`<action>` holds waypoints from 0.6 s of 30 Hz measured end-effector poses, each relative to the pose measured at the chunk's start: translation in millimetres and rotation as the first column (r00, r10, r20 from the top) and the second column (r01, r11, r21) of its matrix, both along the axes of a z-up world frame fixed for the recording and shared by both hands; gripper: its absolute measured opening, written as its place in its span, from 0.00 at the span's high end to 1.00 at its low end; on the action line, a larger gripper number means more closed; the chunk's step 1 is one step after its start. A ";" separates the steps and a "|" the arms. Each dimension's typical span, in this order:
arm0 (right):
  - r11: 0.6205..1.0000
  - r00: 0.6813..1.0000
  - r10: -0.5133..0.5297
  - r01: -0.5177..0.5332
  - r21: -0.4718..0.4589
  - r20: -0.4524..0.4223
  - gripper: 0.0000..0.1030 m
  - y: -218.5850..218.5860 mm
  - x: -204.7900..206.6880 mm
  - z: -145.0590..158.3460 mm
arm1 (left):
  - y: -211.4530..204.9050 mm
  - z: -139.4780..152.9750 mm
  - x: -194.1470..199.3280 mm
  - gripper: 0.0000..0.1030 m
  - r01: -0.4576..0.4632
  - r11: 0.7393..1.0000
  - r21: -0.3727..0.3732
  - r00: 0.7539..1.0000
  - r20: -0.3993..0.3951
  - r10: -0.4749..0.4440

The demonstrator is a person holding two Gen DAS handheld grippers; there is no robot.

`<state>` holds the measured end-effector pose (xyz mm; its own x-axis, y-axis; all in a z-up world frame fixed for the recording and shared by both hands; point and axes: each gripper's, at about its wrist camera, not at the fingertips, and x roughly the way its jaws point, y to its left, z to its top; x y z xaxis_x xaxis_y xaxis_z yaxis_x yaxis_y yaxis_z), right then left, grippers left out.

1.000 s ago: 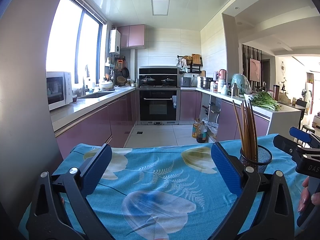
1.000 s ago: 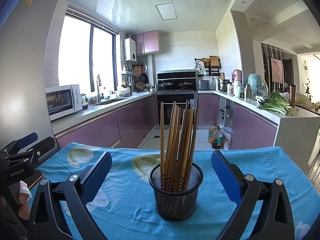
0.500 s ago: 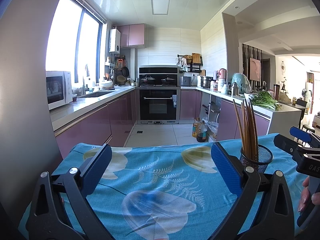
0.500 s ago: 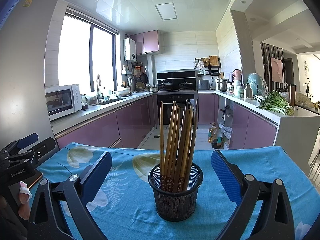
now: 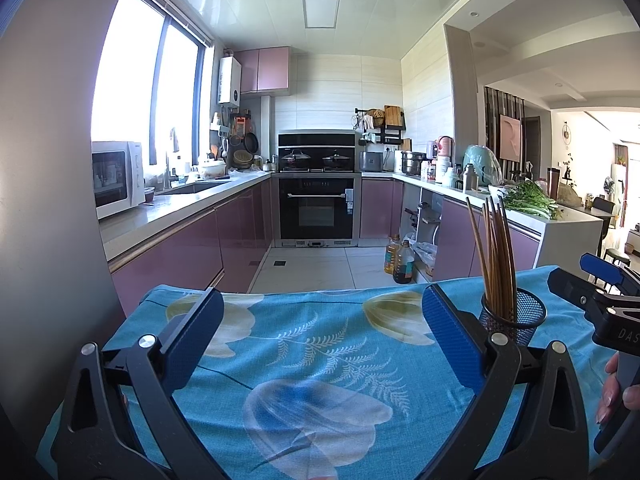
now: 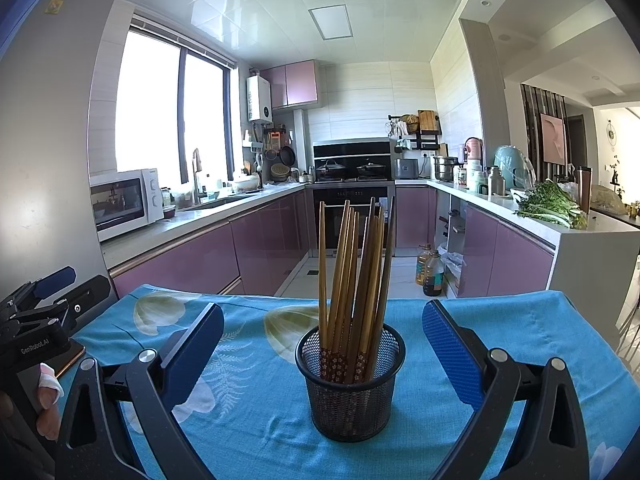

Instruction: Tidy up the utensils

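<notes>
Right claw (image 6: 322,348), fingers apart, frames the mesh cup (image 6: 350,384) holding upright chopsticks (image 6: 354,276); left claw (image 5: 318,332), apart, hangs over bare tabletop (image 5: 304,364).

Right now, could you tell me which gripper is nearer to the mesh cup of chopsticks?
Right. The right gripper faces the mesh cup head-on, open, one finger on each side. The left gripper sits off to the cup's left, open over bare tablecloth.

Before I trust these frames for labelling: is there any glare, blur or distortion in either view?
Left wrist view: the window is blown out white, the straight tablecloth edge bows from fisheye, and the corners are dark. Right wrist view: the window is overexposed too and glare streaks the ceiling, but the chopsticks and mesh holder look sharp.
</notes>
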<state>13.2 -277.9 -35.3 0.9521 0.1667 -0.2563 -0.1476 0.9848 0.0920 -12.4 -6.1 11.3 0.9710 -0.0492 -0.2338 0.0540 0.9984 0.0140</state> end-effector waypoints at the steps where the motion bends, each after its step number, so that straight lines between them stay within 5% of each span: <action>1: 1.000 1.000 0.000 0.000 0.000 0.001 0.07 0.0 0.0 0.1 | -0.1 -0.4 -0.5 0.05 0.000 1.000 0.000 1.000 0.000 0.000; 18: 1.000 1.000 -0.001 0.001 0.002 0.000 0.07 0.3 0.6 -1.3 | -1.2 -2.5 0.9 0.05 0.000 1.000 0.000 1.000 -0.004 0.000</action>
<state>13.8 -277.6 -36.6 0.9523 0.1659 -0.2563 -0.1462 0.9847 0.0944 -11.5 -7.3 8.9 0.9700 -0.0493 -0.2379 0.0542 0.9984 0.0141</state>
